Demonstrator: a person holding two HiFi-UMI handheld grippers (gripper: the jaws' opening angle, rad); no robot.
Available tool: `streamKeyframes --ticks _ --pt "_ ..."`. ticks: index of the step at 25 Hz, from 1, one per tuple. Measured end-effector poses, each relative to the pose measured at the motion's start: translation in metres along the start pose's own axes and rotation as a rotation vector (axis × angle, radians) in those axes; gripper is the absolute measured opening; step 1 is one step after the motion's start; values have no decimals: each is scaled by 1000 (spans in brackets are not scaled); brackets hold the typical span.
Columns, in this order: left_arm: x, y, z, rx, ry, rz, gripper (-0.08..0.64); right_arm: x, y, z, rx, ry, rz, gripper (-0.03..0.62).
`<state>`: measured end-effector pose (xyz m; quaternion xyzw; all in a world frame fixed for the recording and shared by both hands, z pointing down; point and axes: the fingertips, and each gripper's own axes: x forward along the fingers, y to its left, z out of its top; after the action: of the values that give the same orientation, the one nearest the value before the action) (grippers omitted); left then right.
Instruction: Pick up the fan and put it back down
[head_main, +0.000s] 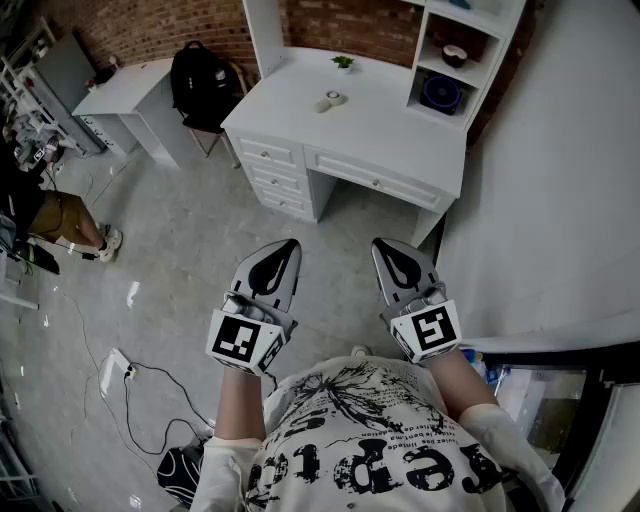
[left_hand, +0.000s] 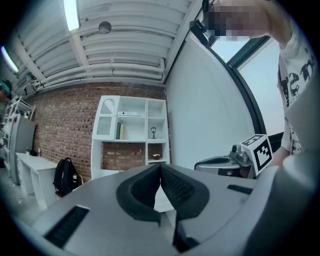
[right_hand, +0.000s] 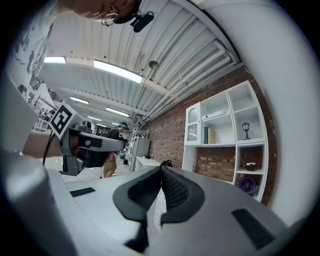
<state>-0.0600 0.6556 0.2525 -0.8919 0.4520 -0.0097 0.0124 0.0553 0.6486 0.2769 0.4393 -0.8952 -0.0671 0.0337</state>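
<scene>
The fan (head_main: 441, 94) is small, round and dark blue, standing in a lower cubby of the white shelf unit (head_main: 478, 60) at the desk's right end. It also shows in the right gripper view as a purple fan (right_hand: 246, 185). Both grippers are held level close to the person's body, well short of the desk. My left gripper (head_main: 290, 244) is shut with nothing between its pads (left_hand: 172, 186). My right gripper (head_main: 381, 244) is also shut and holds nothing (right_hand: 161, 170). Each gripper appears in the other's view: the right gripper (left_hand: 235, 162) and the left gripper (right_hand: 85, 145).
A white desk (head_main: 385, 125) with drawers bears a small white object (head_main: 331, 100) and a tiny plant (head_main: 343, 62). A black backpack (head_main: 200, 78) sits on a chair beside it. A second white table (head_main: 125, 95), a person (head_main: 60, 220) and floor cables (head_main: 150, 375) lie left.
</scene>
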Motion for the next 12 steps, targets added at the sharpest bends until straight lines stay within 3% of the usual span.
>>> streamKeyframes --ticks 12 --pt "-16 16 -11 -1 10 -31 14 12 21 -5 14 13 -33 14"
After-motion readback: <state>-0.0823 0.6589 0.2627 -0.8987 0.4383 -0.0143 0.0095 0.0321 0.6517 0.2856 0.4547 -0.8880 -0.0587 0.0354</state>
